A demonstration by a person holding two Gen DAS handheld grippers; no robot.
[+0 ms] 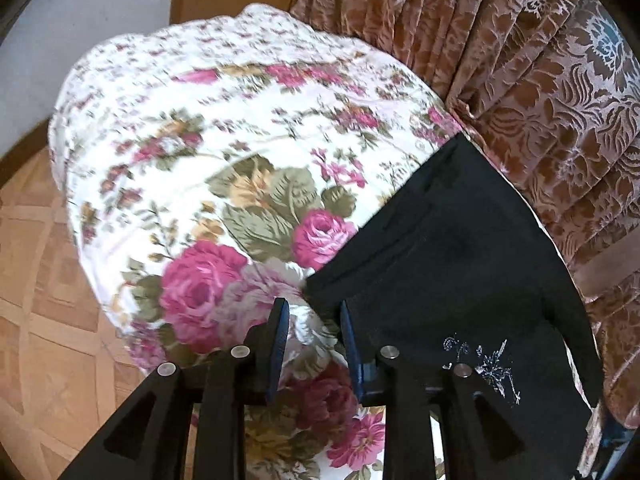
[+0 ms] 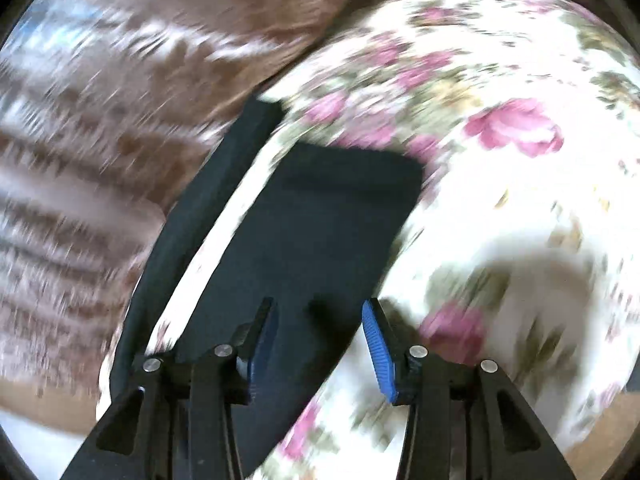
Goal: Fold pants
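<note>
A: What is seen nearest in the left wrist view?

B: The left claw is seen with its jaws apart and nothing clamped between them. Only the flowered bedspread is framed in the gap; the edge of the black pants lies just beside the right-hand finger.

A: And the right claw?

B: The right claw is likewise held apart. Dark cloth is seen behind the gap, but no pad is pressed on it, so nothing is gripped there. That view is heavily blurred.

A: Where are the pants found?

B: They are laid on the bed, along the side next to the brown patterned curtain. In the right wrist view a broad black panel with a squared far end is seen, and a narrower black strip beside it, with a sliver of bedspread shown between the two.

A: How far is the folding judged to be?

B: An early stage is suggested. The garment appears flattened, and one fold may have been laid, though this cannot be told for certain. A compact bundle is not yet formed, so further folds are judged to be left.

A: Beyond the bed?

B: A patterned floor is seen.
</note>
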